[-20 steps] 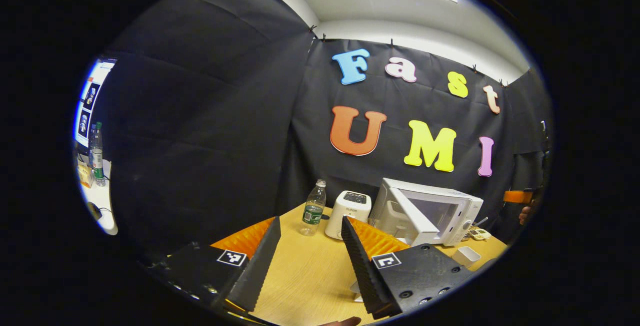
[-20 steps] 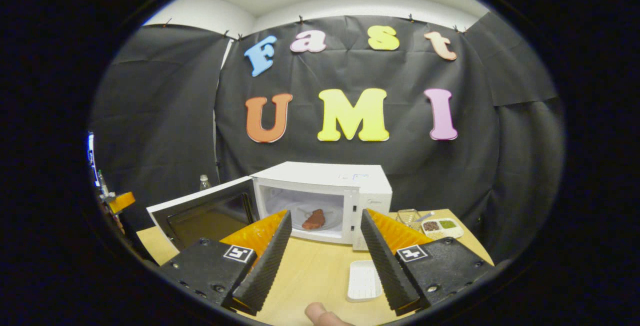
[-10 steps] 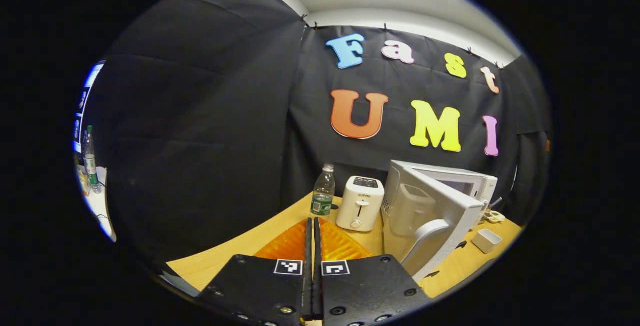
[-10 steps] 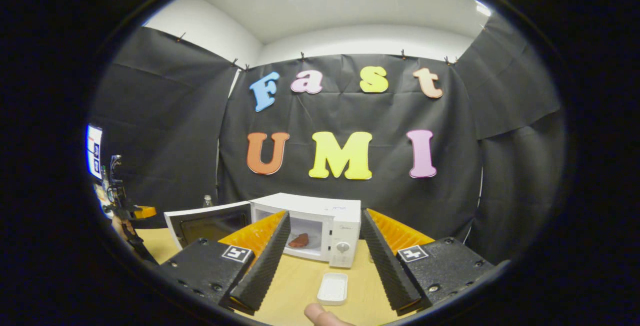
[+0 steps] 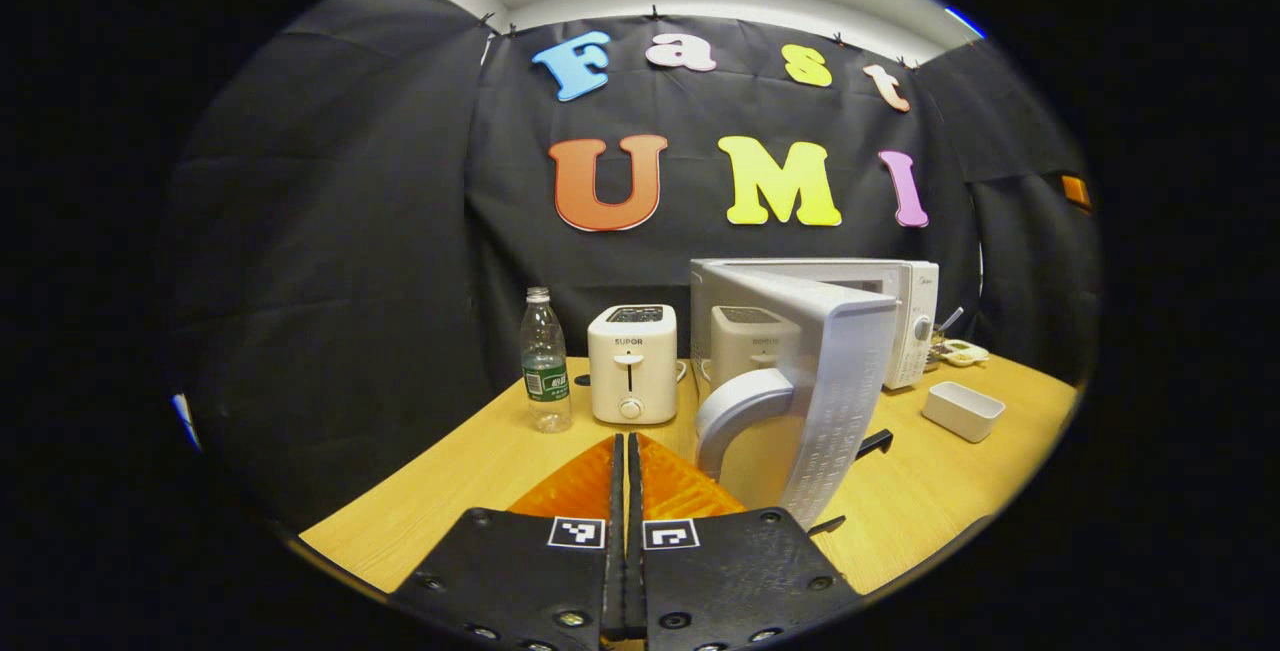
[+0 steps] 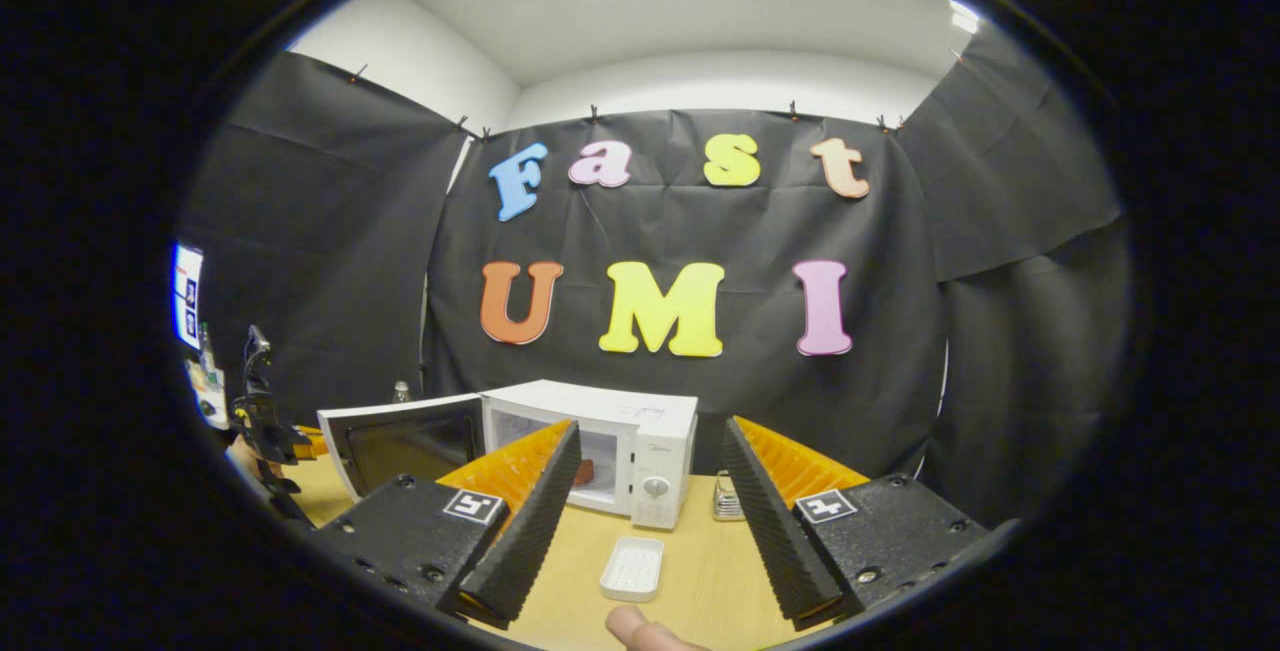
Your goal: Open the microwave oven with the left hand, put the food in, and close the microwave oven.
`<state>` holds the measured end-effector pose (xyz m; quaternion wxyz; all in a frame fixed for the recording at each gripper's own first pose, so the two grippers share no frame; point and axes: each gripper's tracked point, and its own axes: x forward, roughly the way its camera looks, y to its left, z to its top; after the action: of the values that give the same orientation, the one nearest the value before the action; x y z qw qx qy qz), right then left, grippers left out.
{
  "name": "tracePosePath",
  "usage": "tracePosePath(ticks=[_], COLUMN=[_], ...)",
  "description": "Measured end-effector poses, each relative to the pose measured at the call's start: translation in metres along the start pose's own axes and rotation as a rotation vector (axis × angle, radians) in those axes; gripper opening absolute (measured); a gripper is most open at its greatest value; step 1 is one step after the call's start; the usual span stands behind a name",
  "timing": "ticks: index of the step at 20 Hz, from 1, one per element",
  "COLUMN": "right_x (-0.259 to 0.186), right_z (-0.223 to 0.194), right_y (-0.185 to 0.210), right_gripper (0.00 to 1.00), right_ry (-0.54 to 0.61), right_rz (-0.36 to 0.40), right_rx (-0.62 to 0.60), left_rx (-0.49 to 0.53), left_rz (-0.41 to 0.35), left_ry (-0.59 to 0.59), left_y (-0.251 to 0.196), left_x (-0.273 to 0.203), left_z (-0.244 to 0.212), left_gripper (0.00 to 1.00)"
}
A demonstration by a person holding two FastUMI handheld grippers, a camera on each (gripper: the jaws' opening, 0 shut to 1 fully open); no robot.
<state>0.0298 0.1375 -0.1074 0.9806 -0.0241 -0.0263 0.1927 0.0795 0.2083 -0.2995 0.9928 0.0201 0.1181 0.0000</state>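
The white microwave (image 6: 640, 421) stands on the wooden table with its door (image 6: 405, 436) swung wide to the left. A brown piece of food (image 6: 583, 472) lies inside, partly hidden by a finger. My right gripper (image 6: 650, 451) is held back from the oven, open, with nothing between its fingers. In the left gripper view the door (image 5: 840, 381) is seen almost edge-on, its curved handle (image 5: 735, 406) facing me. My left gripper (image 5: 625, 441) sits low, just left of that handle, shut on nothing. The left gripper (image 6: 262, 416) also appears far left in the right gripper view.
A white toaster (image 5: 630, 363) and a water bottle (image 5: 545, 361) stand left of the microwave. A small white tray (image 6: 633, 568) lies on the table (image 6: 700, 576) before the oven. A thumb (image 6: 640, 626) shows at the bottom edge. Dishes (image 5: 958, 352) sit right of the microwave.
My left gripper has shut and swung round towards the outer side of the open door. The right gripper has drawn back from the microwave, still open.
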Motion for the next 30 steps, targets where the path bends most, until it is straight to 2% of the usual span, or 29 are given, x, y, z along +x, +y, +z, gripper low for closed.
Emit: tracePosePath(ticks=[3, 11, 15, 16, 17, 20, 22, 25, 26, 27, 30], right_x=[-0.003, -0.009, -0.008, -0.008, -0.008, -0.006, -0.004, -0.004, -0.003, -0.002, 0.001], right_z=[-0.002, -0.003, -0.005, -0.004, -0.003, -0.006, -0.005, -0.006, -0.008, -0.009, -0.013], right_y=[-0.018, -0.053, -0.06, -0.061, -0.062, -0.066, -0.072, -0.072, -0.072, -0.076, -0.089], right_gripper=[0.85, 0.86, 0.86, 0.86, 0.86, 0.86, 0.86, 0.86, 0.92, 0.86, 0.85], right_ry=[0.008, 0.012, 0.022, 0.019, 0.015, 0.02, 0.017, 0.017, 0.02, 0.021, 0.029], right_rz=[-0.03, -0.082, -0.09, -0.09, -0.088, -0.087, -0.094, -0.072, -0.06, -0.056, -0.069], right_rx=[0.008, 0.021, 0.013, 0.013, 0.016, 0.025, 0.026, 0.047, 0.059, 0.063, 0.059], left_rx=[-0.024, 0.014, 0.012, 0.009, 0.007, -0.008, -0.012, 0.04, 0.034, 0.03, 0.019], left_rz=[-0.056, -0.203, -0.319, -0.341, -0.354, -0.412, -0.439, -0.45, -0.455, -0.457, -0.466], left_ry=[-0.011, -0.011, -0.032, -0.036, -0.037, -0.041, -0.038, -0.044, -0.039, -0.032, -0.045], left_y=[-0.029, -0.11, -0.161, -0.172, -0.181, -0.213, -0.23, -0.25, -0.257, -0.264, -0.281], left_x=[-0.004, 0.005, 0.012, 0.016, 0.021, 0.034, 0.044, 0.062, 0.068, 0.075, 0.097], left_z=[0.005, 0.006, 0.011, 0.012, 0.013, 0.018, 0.022, 0.028, 0.029, 0.029, 0.038], left_gripper=[0.0, 0.0, 0.0, 0.11, 0.0, 0.0, 0.0, 0.0, 0.0, 0.0, 0.0])
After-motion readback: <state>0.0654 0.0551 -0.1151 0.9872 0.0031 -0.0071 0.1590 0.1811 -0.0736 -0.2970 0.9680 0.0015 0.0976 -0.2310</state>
